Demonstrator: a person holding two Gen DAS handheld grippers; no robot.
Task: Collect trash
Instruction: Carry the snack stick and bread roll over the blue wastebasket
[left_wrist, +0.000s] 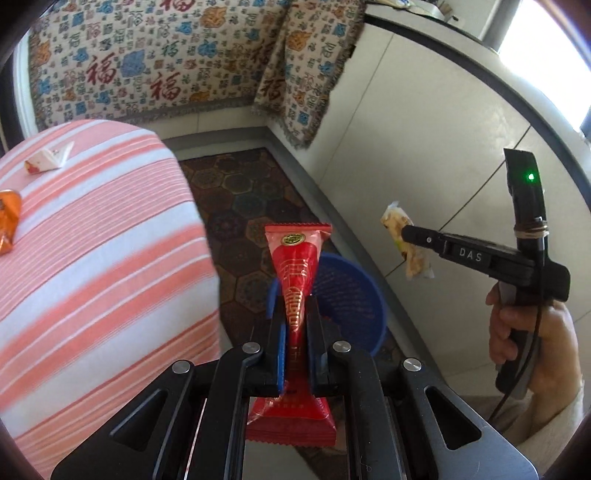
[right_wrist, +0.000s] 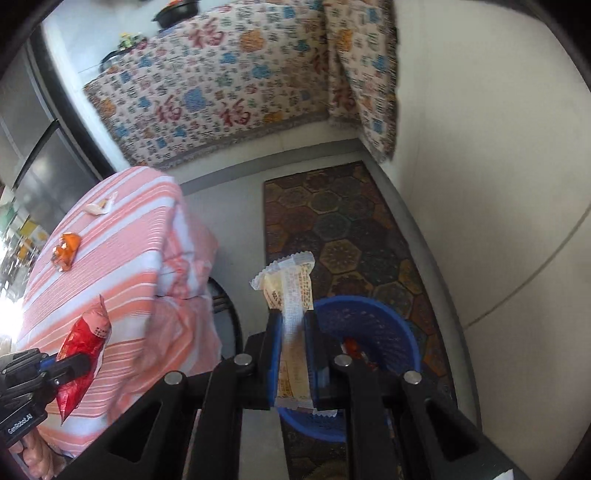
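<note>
With the left hand-held gripper (left_wrist: 295, 314) clamped on the red wrapper (left_wrist: 297, 280) and the right hand-held gripper (right_wrist: 293, 332) clamped on the pale wrapper (right_wrist: 291, 295), bring each fully above the blue basket (right_wrist: 388, 317), at about four o'clock of the pale wrapper, before releasing.

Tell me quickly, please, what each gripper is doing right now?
Left gripper: shut on the red wrapper.
Right gripper: shut on the pale yellow wrapper.

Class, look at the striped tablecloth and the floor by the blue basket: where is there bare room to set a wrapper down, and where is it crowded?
Free: the striped tablecloth between the orange wrapper and the table's near edge; the patterned rug beyond the blue basket. Crowded: above the basket, where the left gripper holds a red wrapper and the right gripper a pale wrapper.
</note>
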